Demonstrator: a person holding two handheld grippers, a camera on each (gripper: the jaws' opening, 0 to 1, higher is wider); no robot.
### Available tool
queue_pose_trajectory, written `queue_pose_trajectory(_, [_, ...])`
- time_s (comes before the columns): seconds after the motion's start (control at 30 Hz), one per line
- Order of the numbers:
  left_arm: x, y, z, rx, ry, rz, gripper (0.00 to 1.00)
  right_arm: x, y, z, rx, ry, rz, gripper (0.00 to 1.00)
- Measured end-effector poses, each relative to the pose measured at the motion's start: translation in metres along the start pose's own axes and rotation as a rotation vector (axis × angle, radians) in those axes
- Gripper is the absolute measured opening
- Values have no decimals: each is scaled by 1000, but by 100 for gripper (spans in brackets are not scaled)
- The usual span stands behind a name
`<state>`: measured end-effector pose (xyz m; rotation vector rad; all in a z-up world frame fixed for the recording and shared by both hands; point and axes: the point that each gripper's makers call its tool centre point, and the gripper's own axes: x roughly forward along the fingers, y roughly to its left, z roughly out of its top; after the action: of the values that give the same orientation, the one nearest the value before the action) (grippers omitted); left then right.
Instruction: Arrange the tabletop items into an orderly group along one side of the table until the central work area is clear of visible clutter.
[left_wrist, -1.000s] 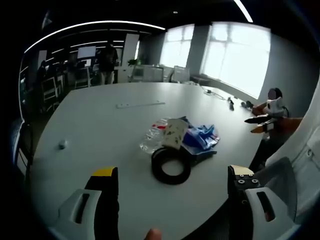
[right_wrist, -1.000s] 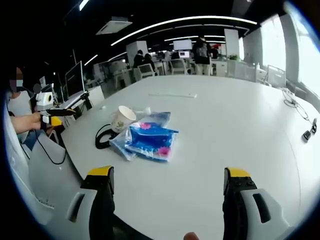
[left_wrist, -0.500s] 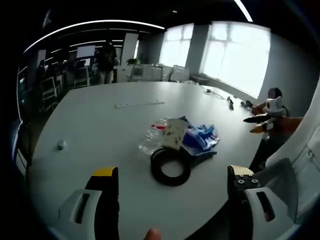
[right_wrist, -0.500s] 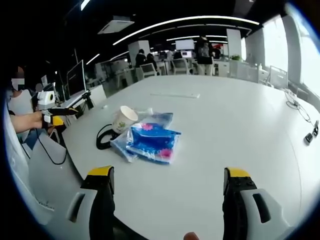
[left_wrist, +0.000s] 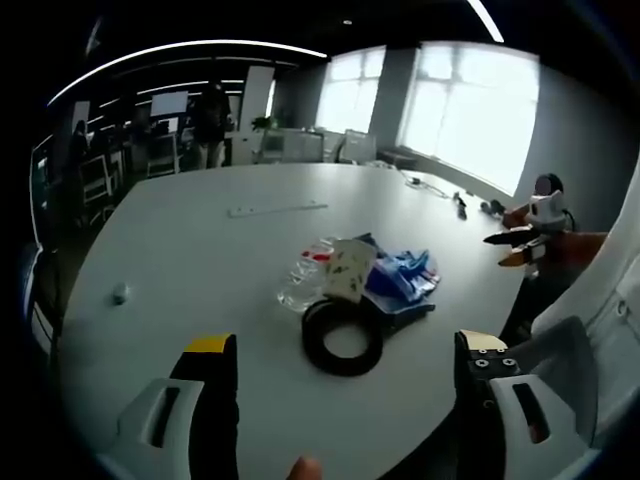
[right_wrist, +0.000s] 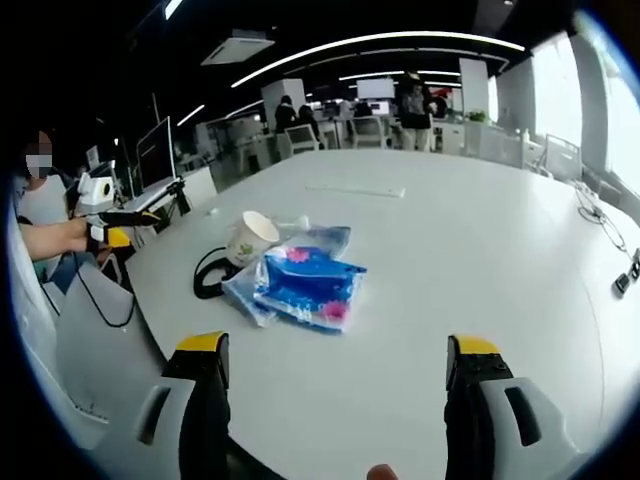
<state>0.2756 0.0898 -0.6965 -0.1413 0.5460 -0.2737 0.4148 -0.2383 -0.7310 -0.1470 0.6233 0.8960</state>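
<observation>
A large white table (right_wrist: 480, 260) holds a small cluster near one edge: a paper cup (right_wrist: 247, 238) lying on its side, a blue snack bag (right_wrist: 308, 285), a clear plastic bag (left_wrist: 305, 280), and a black coiled cable (left_wrist: 342, 335). The left gripper (left_wrist: 340, 375) and the right gripper (right_wrist: 335, 375) both hover over the table with jaws spread wide, holding nothing, well apart from the cluster.

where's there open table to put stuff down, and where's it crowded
Crowded: the cluster near one table edge, where the paper cup, blue packet, clear bags and black coiled cable sit bunched. Free: the broad white table between that cluster and the long strip, and the near stretch before the right gripper.
</observation>
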Motion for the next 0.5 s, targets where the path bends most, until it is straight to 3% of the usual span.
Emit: queue_pose_trajectory(0.5, [3, 2, 1, 2, 6, -2, 86, 11, 8, 6, -24, 4, 30, 88])
